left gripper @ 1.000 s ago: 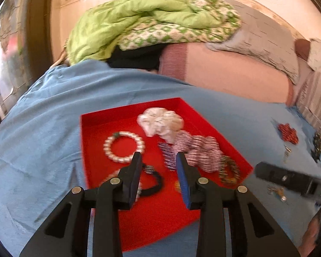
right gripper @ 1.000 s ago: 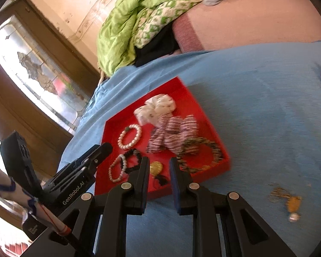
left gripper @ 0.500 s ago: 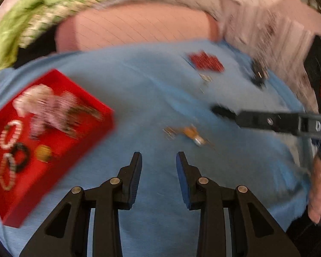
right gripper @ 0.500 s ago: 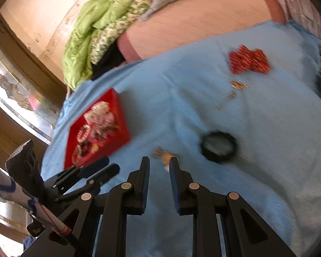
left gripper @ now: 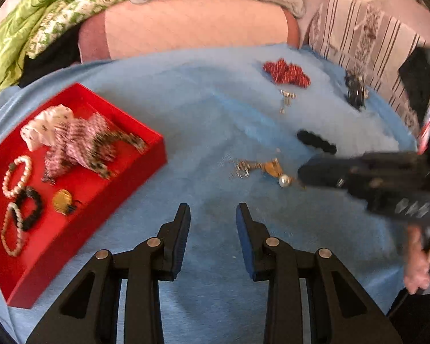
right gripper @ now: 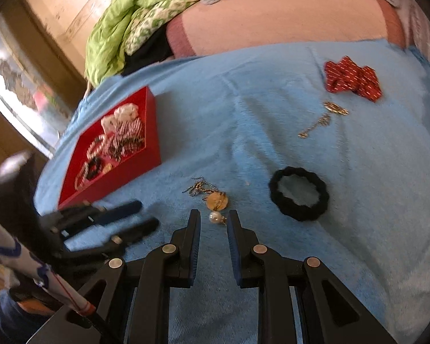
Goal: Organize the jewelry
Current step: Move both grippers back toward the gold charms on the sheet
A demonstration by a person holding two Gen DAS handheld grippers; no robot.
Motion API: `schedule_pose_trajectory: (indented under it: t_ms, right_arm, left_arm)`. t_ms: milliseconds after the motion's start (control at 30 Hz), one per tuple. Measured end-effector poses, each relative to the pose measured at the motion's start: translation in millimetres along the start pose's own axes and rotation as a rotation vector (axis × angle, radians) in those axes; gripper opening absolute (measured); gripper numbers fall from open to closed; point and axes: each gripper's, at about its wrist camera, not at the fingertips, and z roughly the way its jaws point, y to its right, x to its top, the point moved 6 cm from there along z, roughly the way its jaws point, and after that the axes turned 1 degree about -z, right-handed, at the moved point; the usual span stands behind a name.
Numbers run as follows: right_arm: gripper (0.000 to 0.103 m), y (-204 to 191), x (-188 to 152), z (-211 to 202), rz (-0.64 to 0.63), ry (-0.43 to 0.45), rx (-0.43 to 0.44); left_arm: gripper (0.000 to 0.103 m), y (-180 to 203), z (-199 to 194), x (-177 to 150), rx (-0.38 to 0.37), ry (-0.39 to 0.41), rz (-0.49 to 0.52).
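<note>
white lettering on right claw (left gripper: pixel 301 172), blurred, perhaps unreadable

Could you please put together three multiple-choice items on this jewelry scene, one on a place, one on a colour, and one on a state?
1. Where does the black scrunchie lie?
A. in the red tray
B. on the blue cloth
C. on the green blanket

2. What colour is the tray holding the bracelets?
A. red
B. white
C. yellow

3. How is the right gripper?
A. shut on a bracelet
B. open with a bracelet hanging from it
C. open, holding nothing

Answers:
1 B: it rests on the blue cloth, apart from the tray.
2 A: its walls and floor are red.
3 C: its jaws stand apart just short of the pearl earring.
</note>
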Motion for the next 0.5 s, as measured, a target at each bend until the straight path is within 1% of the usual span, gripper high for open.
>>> schedule_pose_trajectory:
  t_ms: [100,167,300,367,433,500]
  right_arm:
    - [0.02,-9,-2,12,-0.063,-0.022,-0.027]
    - [0.02,-13,-3,22,-0.099,-0.043,-0.051]
    - [0.02,-18,-2,30,-0.181,-0.044,-0.123]
    - [0.006,-17,-5,28,-0.217,-0.064,-0.175]
    - [0.005,-11,-10,26,-0.229,-0.083,-0.207]
    - [0.004,-3,-10,21,-0.204,-0.083,-0.201]
  left_arm:
    - [0.032,-10,-10,5,0.013,0.032,-0.016]
    - [0.032,-14,-11,7,0.007,0.036,-0.035]
    - [0.032,-18,-14,9,0.001,0.042,-0.045]
    - [0.032,-15,-11,11,-0.008,0.041,-0.051]
    - [0.032,-13,-9,12,-0.016,0.037,-0.051]
    - [0.032,-7,-6,13,-0.031,0.031,-0.049]
